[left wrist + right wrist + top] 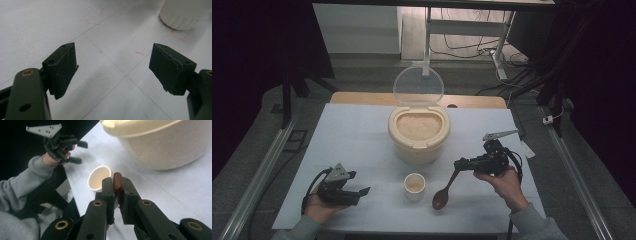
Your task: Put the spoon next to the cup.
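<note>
A cream rice bin (417, 142) full of rice stands mid-table with its clear lid (418, 86) swung up behind it. In front of it sits a small cream cup (414, 186). My right gripper (460, 165) is shut on the handle of a brown wooden spoon (442, 197), whose bowl hangs low just right of the cup. In the right gripper view the spoon handle (117, 182) is pinched between the pads, with the cup (99, 178) and the bin (162, 142) beyond. My left gripper (360, 182) rests open at the table's front left, with nothing between its fingers (63, 62).
A white sheet (357, 135) covers the table, marked with thin lines and red marks. A cup's pale base (181, 15) stands ahead of the left gripper. Metal rails (262, 170) run along both sides of the table. Cables lie on the floor behind.
</note>
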Tool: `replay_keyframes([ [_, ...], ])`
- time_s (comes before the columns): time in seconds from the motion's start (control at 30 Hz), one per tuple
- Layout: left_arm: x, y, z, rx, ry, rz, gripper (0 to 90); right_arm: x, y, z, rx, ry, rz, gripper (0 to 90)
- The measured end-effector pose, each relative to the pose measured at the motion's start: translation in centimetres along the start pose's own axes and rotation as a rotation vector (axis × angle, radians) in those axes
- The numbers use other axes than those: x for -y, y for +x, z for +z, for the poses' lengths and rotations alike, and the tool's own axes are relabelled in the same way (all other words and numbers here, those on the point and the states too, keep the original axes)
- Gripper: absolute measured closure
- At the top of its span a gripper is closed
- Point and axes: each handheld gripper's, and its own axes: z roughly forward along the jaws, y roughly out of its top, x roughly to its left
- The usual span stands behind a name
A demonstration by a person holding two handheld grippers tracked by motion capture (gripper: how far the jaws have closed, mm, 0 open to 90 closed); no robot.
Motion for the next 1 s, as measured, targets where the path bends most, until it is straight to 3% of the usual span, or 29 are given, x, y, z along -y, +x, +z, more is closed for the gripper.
replay_keyframes([
  [0.43,0.0,0.0,0.0,0.001,0.0,0.0,22.0,-0.5,-0.5,2.7,-0.007,0.118,-0.004,82.6],
  [0.73,0.0,0.0,0.0,0.0,0.001,0.003,22.0,-0.5,-1.9,3.8,-0.011,0.099,0.04,81.3],
  [1.0,0.0,0.0,0.0,-0.001,0.002,0.003,22.0,0.3,-4.2,4.6,0.006,0.057,0.097,77.9],
])
